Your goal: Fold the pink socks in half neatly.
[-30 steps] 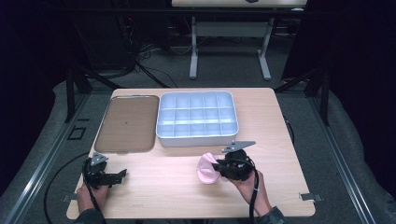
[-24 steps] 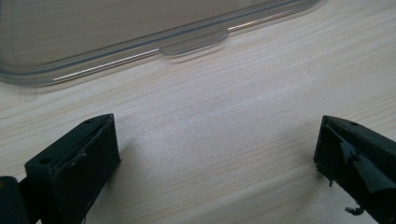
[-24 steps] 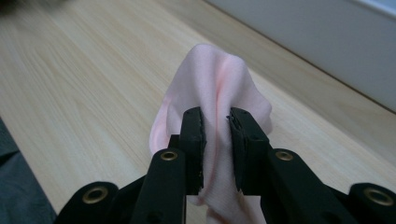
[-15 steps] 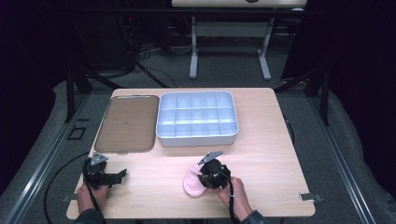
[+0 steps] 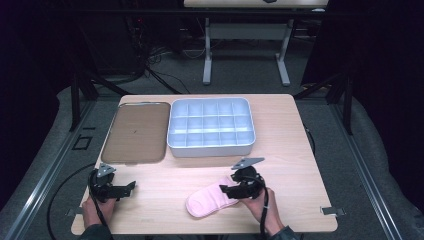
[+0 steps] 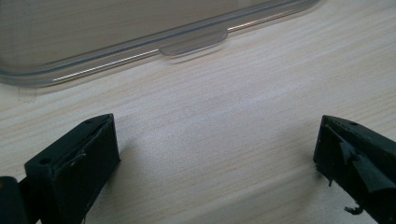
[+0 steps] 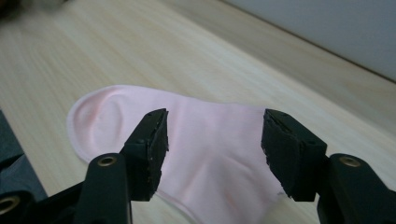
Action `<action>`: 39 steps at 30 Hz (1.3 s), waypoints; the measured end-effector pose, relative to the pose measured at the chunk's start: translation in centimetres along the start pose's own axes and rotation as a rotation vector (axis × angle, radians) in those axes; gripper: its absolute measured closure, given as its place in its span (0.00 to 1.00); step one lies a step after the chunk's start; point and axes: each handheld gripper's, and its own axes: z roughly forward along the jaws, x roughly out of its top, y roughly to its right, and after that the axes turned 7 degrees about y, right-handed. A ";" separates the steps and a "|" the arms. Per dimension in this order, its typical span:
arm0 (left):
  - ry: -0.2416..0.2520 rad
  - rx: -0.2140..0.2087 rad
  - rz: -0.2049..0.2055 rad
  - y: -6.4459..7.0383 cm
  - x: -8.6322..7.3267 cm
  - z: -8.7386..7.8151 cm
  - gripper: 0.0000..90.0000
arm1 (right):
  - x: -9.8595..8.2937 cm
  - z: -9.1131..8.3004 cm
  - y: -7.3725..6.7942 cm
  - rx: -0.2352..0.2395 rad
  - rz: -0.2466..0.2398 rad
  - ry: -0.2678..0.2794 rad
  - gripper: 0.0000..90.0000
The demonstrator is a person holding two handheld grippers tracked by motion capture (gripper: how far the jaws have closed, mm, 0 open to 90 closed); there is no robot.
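Observation:
A pink sock [image 5: 209, 201] lies flat on the wooden table [image 5: 295, 150] near the front edge. My right gripper [image 5: 228, 190] is at the sock's right end, open. In the right gripper view its jaws stand apart just over the sock [image 7: 205, 140], with the gripper [image 7: 212, 127] holding nothing. At the front left corner my left gripper [image 5: 128, 188] rests low over bare wood. In the left gripper view my left gripper [image 6: 217, 140] is wide open with nothing between its jaws.
A white compartment tray [image 5: 210, 150] stands at the back middle, and its wall [image 7: 336, 28] shows in the right gripper view. A brown translucent lid [image 5: 135, 132] lies flat to its left, and the lid's near edge [image 6: 187, 44] faces my left gripper.
The right gripper carried the bunched sock left and toward the front edge, then opened. The sock now lies spread flat. The left gripper has stayed put.

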 end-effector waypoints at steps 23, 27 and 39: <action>0.045 -0.148 -0.095 5.5 2.7 -2.5 0.00 | -2.5 0.1 4.5 -0.069 0.059 -0.047 0.59; 0.051 -0.205 -0.058 9.1 3.8 -3.2 0.00 | -2.7 0.4 4.3 -0.062 0.056 -0.058 0.61; 0.005 -0.340 -0.059 17.7 3.1 -2.9 0.21 | -3.4 1.6 3.6 -0.037 0.043 -0.072 0.67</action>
